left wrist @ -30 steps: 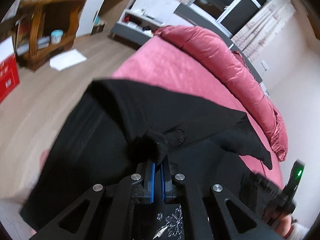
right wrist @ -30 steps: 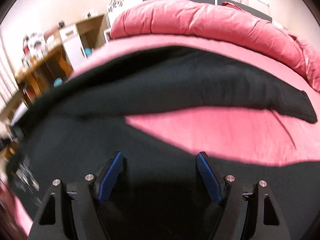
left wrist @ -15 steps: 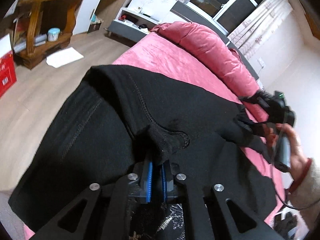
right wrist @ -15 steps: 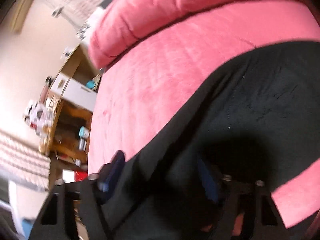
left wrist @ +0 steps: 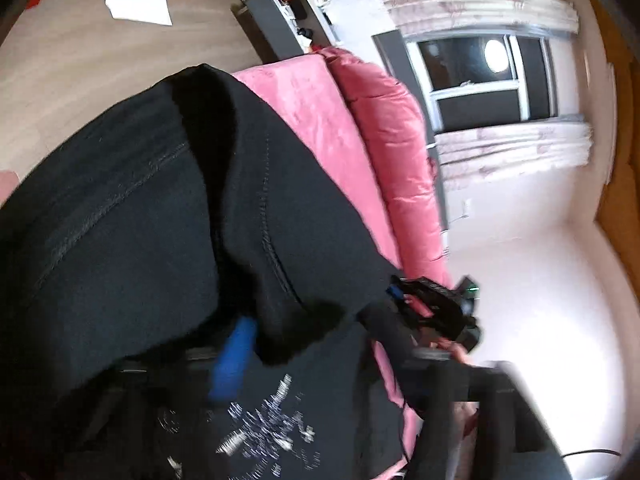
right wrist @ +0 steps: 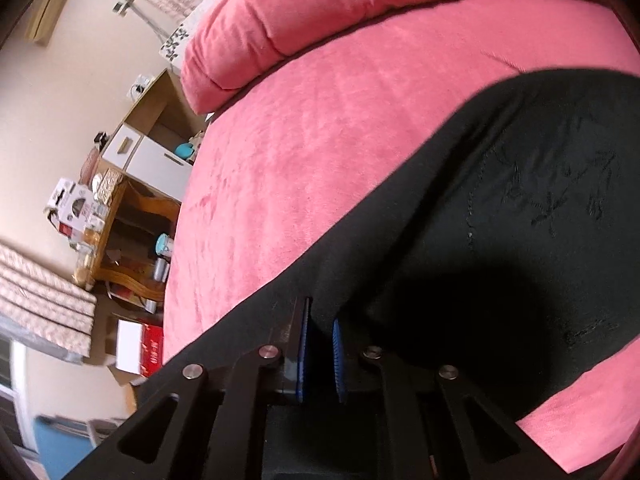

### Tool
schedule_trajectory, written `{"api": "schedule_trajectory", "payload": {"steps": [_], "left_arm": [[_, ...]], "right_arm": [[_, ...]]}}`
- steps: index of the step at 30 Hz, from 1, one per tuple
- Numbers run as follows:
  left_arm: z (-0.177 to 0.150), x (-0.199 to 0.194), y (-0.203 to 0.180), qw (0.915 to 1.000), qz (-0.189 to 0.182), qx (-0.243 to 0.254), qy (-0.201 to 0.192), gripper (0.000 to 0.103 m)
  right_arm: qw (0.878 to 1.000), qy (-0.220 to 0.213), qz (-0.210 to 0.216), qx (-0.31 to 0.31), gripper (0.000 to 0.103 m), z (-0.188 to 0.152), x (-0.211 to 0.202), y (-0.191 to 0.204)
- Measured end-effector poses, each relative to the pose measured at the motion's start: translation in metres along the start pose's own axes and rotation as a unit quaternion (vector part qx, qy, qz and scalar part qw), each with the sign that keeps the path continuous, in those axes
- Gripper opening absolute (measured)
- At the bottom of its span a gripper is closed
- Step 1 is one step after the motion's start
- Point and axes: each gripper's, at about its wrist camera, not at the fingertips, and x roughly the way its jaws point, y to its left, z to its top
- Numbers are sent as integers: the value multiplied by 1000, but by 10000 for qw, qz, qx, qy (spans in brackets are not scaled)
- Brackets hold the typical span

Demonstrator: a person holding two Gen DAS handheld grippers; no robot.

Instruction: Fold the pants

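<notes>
Black pants (left wrist: 160, 220) lie on a pink bed (left wrist: 320, 120) and drape over my left gripper (left wrist: 262, 336). Its jaws are opening. One blue pad (left wrist: 234, 356) shows its bare face beside a fold of the cloth, and the other pad is hidden under the fabric. In the right wrist view the pants (right wrist: 520, 220) cover the near right of the bed (right wrist: 300, 160). My right gripper (right wrist: 321, 312) is closing, its blue pads pinching the pants' edge. From the left wrist view the right gripper (left wrist: 394, 292) is seen at the pants' far edge, held by a hand (left wrist: 460, 356).
A rolled pink duvet (right wrist: 300, 12) lies along the bed's far side. Beside the bed stand a wooden shelf (right wrist: 132, 240), a white cabinet (right wrist: 148, 152) and a red box (right wrist: 150, 350). White paper (left wrist: 138, 6) lies on the wooden floor. A dark window (left wrist: 488, 80) is beyond.
The left gripper rolled and dipped, and its pads parted from the fold they pinched. The right gripper swung across to the pants' edge and closed from wide open onto it.
</notes>
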Motion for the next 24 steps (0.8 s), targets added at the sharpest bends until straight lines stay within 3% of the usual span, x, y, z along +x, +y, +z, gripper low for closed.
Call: {"api": "schedule_trajectory", "payload": {"steps": [1, 4, 8, 12, 15, 20, 24], "left_arm": [[3, 4, -1, 9998, 179, -3, 62, 6], [10, -5, -3, 9994, 305, -8, -139, 6], [25, -35, 5, 9983, 169, -298, -477, 4], [27, -61, 9, 9978, 158, -213, -604, 4], [20, -72, 12, 9975, 335, -37, -621, 4], [6, -77, 32, 9972, 390, -308, -557, 4], [1, -72, 30, 9981, 406, -182, -436, 3]], "right_arm": [[10000, -22, -28, -71, 10, 5, 1, 4], [9995, -176, 39, -242, 9, 0, -16, 12], [9978, -284, 139, -589, 9, -15, -43, 17], [9961, -314, 221, -796, 9, -47, -67, 15], [9966, -293, 243, -726, 9, -73, -76, 6], [9989, -121, 335, -305, 9, -116, -75, -20], [9994, -29, 313, -142, 9, -146, -70, -35]]}}
